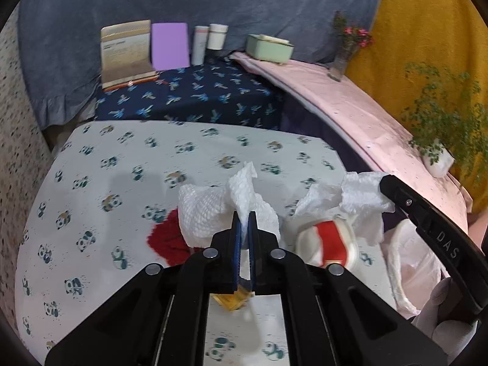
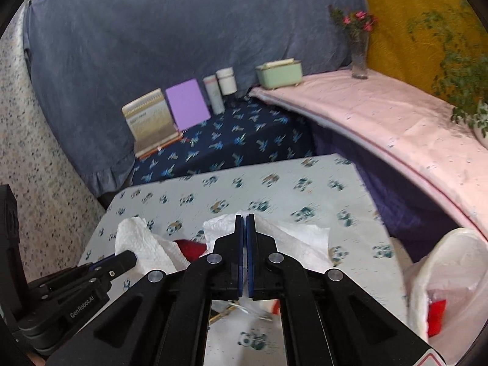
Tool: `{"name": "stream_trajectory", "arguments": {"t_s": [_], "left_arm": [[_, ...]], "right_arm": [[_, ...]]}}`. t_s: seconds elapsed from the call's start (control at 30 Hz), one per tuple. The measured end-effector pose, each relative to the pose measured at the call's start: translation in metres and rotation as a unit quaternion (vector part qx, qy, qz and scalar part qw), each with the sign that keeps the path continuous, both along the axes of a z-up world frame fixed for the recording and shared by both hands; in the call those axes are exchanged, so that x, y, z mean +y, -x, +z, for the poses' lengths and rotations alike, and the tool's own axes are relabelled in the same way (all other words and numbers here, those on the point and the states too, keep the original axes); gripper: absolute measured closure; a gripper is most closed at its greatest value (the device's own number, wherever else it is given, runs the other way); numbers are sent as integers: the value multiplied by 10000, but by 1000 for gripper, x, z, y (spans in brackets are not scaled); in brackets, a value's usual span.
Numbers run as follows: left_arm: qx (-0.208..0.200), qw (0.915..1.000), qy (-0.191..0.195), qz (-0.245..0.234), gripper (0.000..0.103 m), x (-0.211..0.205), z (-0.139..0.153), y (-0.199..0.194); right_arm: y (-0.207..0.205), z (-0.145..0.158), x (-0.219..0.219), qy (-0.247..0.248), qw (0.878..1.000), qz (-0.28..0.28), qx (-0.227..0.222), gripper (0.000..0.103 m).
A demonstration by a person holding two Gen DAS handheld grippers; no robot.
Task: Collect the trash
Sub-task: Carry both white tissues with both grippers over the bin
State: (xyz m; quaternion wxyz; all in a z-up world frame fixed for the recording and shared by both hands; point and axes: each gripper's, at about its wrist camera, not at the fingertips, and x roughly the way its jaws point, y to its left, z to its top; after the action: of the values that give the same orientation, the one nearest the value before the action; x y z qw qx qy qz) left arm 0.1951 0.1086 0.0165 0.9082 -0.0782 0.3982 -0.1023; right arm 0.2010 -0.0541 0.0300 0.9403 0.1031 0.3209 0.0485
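Crumpled white paper towel, embossed, pinched in left gripper.

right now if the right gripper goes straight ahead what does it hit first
Probably the crumpled paper towel right at the tips of the right gripper; its jaws look shut, maybe already on it. Depth is unclear.

left wrist: close, low | right wrist: likewise | shared: panda cloth

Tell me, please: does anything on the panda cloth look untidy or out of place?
Yes. Crumpled white paper towels, a red scrap and a red-and-white cup lie scattered on the panda cloth. The left claw pinches one towel.
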Motion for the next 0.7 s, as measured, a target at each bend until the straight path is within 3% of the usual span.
{"name": "stream_trajectory", "arguments": {"t_s": [0.4,0.7], "left_arm": [[-234,9949,-74,-983,99,-103,25,27],[-209,9809,-172,-1928,99,-196,22,50]], "right_arm": [[58,17,-100,-119,9953,-915,-285,101],[107,5,-180,-177,9852,-1687,-233,101]]}}
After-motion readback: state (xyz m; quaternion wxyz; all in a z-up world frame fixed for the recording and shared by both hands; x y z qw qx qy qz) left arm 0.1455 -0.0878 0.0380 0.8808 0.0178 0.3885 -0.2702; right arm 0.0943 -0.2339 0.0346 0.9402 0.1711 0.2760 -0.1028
